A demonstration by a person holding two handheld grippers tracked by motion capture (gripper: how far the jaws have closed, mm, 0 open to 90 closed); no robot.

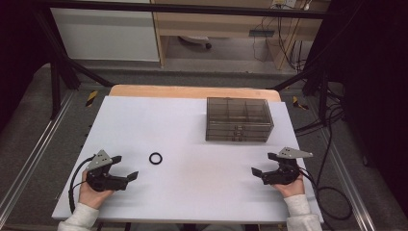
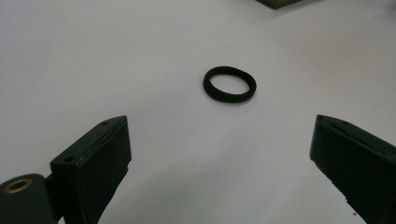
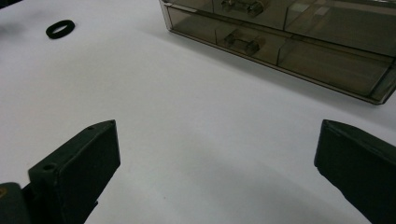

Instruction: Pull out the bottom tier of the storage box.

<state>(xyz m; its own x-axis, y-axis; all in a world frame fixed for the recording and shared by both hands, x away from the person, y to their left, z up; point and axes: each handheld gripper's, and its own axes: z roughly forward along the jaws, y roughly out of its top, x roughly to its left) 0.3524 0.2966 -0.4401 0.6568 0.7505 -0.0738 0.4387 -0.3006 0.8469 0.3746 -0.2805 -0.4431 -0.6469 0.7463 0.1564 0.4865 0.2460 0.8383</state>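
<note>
- Both hands sit at the near edge of the white bench (image 1: pixel 192 192), sleeves just showing, each holding its claw low and roughly level, angled inward toward the middle.
- Left claw (image 1: pixel 126 167) has its jaws standing wide apart with nothing between them; it aims at the black ring (image 1: pixel 155 158), which lies flat on the bench just ahead and a little to the claw's right.
- Right claw (image 1: pixel 263 165) is likewise spread wide and empty, facing the drawer box.
- For a clean pickup, I judge the left claw should slide forward, tilt its tips down and straddle one side of the ring's band (image 2: pixel 229 84) before closing.
- Farthest off stands the smoky clear drawer box (image 1: pixel 239 119), drawers shut, well apart from the ring.
</note>
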